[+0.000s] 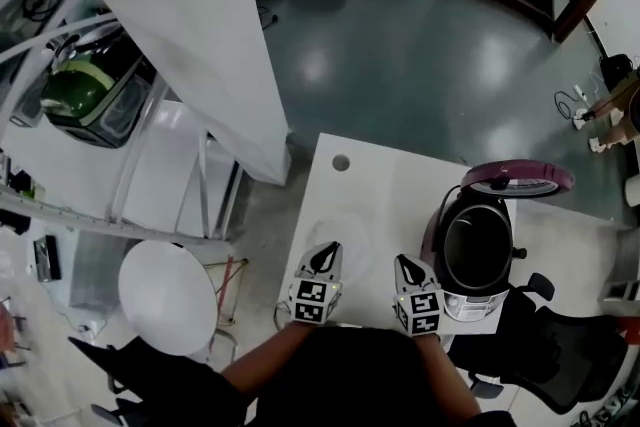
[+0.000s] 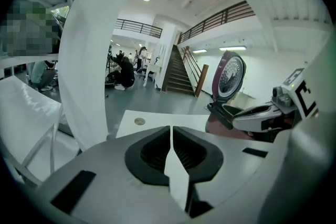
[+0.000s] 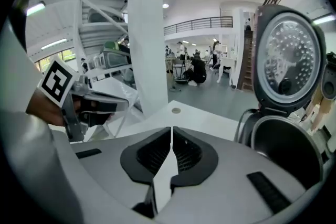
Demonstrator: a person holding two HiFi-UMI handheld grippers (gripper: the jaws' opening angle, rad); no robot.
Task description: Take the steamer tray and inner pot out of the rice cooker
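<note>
Scene: a person is standing at a white table (image 1: 380, 200), looking steeply down and holding a gripper in each hand.
Rice cooker (image 1: 468, 303): a maroon and silver rice cooker is sitting on the table with its front facing the person.
Lid (image 1: 517, 179): it is standing fully open, hinged up at the far side of the rice cooker and showing its round metal inner plate.
Inner pot (image 1: 478, 251): a dark round bowl with a pale rim is sitting down inside the rice cooker's open body.
Steamer tray: no view is showing it clearly enough to place.
Left gripper (image 1: 324, 257): it is hovering over the table, well to the left of the rice cooker. Its jaws are pressing together with nothing between them.
Right gripper (image 1: 408, 267): it is hovering just left of the rice cooker, not touching it. Its jaws are meeting edge to edge and gripping nothing.
Surroundings: a black office chair (image 1: 560, 355) is standing to the right of the rice cooker, and a wide white pillar (image 1: 190, 25) is rising far to its left.
</note>
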